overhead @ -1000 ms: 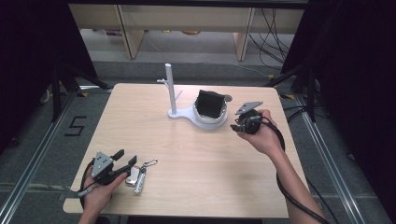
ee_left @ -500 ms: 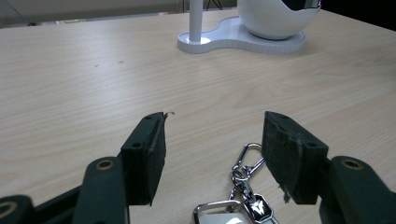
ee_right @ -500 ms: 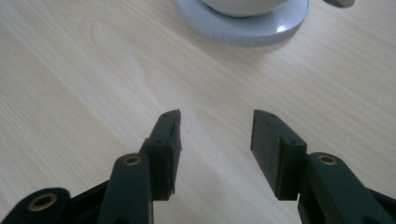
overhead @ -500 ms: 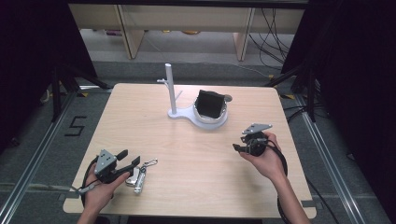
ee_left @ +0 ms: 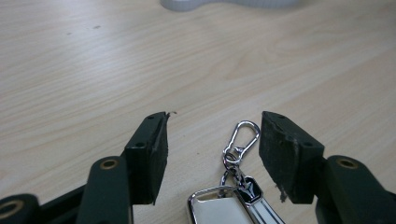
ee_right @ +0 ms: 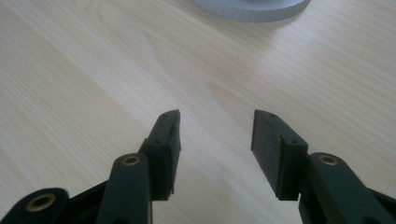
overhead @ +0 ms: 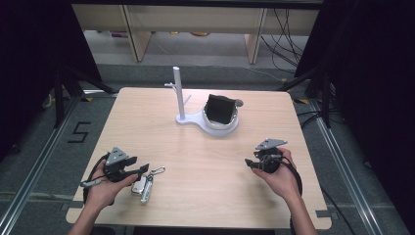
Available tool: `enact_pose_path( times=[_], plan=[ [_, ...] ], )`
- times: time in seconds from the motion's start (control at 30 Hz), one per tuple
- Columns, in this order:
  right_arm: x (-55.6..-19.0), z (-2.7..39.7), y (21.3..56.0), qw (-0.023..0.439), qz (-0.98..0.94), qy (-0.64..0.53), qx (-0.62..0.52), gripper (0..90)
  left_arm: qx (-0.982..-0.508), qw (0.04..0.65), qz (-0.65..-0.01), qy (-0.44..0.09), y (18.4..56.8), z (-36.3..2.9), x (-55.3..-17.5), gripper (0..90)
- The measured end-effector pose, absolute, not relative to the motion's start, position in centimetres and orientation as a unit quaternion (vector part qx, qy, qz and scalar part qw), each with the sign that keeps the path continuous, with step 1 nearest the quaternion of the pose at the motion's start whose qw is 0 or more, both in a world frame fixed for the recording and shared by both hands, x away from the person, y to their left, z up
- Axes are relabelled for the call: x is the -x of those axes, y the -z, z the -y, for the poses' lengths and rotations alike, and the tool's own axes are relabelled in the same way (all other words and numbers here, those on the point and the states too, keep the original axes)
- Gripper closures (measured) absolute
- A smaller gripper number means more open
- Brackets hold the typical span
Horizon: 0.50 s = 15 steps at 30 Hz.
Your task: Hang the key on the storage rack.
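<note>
The key fob point(ee_left: 233, 205) with its silver snap clip point(ee_left: 242, 136) lies flat on the tabletop point(overhead: 205, 161), near the front left edge, and the left tongs point(ee_left: 214, 140) hover over it with both jaws spread wide, one on each side of the clip and chain, neither pad touching metal. The right tongs point(ee_right: 215, 128) sit low over bare wood at the right side, well apart from the fob; their jaws have just been opening and nothing is between them.

The step in hand looks like picking up the fob with the left tongs. To do it well, I would lower the jaws until the pads straddle the fob's body rather than the thin chain (the chain would likely slip or swing), keep them level with the wood, and close squarely across the narrow sides. The white stand point(overhead: 182, 100) and the dark object in its round dish point(overhead: 220, 110) stand at the far middle, out of the way.
</note>
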State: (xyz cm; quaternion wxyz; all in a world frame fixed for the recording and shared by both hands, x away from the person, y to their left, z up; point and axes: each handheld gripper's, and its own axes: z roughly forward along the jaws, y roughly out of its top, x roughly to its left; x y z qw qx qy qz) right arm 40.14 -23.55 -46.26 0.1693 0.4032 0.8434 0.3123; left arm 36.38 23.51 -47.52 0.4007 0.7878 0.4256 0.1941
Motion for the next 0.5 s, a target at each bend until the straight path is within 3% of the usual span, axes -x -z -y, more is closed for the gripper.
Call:
enact_pose_path(
  times=[0.2, 0.5],
  plan=[
    [-40.1, 23.6, 46.5, 0.162, -0.844, -0.313, -0.403, 53.9, -0.848, 0.339, -0.378, -0.152, 47.6, -22.0, -37.9, 45.9],
    [-40.0, 23.6, 46.3, 0.152, -0.841, -0.315, -0.412, 53.8, -0.896, 0.261, -0.345, -0.096, 48.1, -20.4, -39.8, 53.7]
  ],
)
